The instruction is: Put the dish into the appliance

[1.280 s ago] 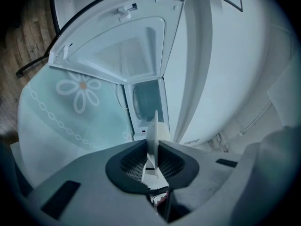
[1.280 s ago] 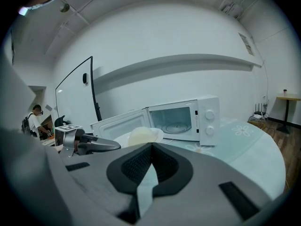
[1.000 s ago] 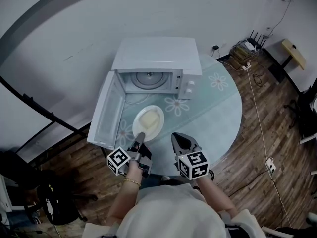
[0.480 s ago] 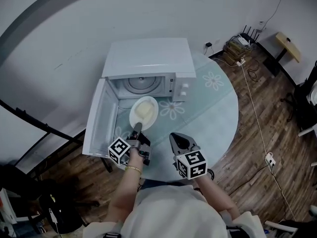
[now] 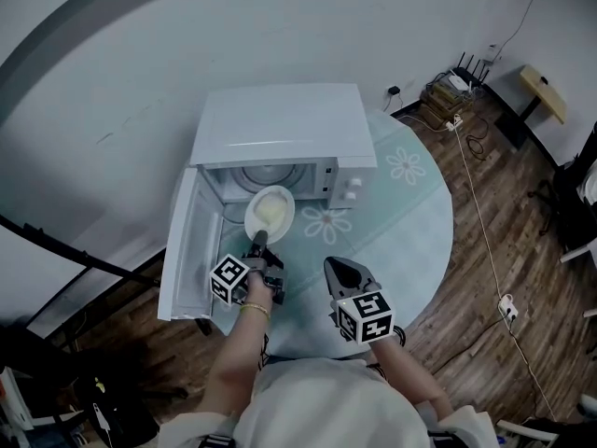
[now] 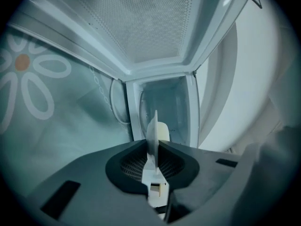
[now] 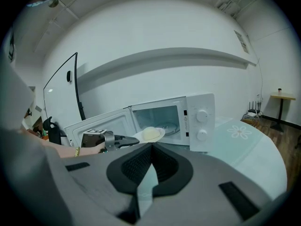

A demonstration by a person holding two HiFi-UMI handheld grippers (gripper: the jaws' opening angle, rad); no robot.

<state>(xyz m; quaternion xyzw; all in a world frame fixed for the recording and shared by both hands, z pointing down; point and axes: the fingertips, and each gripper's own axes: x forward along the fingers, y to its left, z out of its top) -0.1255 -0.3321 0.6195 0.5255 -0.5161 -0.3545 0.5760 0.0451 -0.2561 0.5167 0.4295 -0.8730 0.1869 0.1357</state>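
Note:
A white plate [image 5: 270,211] with a pale yellow lump of food hangs at the mouth of the white microwave [image 5: 280,124]. Its far rim is just inside the opening. My left gripper [image 5: 258,242] is shut on the plate's near rim. In the left gripper view the plate [image 6: 153,126] stands edge-on between the jaws, facing the cavity [image 6: 167,105]. My right gripper [image 5: 343,271] hovers over the table to the right, shut with nothing in it. The right gripper view shows its jaws [image 7: 149,147] together, with the plate [image 7: 149,134] and microwave [image 7: 188,119] beyond.
The microwave door [image 5: 187,250] swings wide open to the left, past the table's edge. The round table [image 5: 410,203] has a pale green cloth with daisy prints. Cables and a box [image 5: 448,96] lie on the wooden floor at the right.
My left gripper has carried the plate forward from above the table to the microwave's opening. The right gripper has stayed about where it was.

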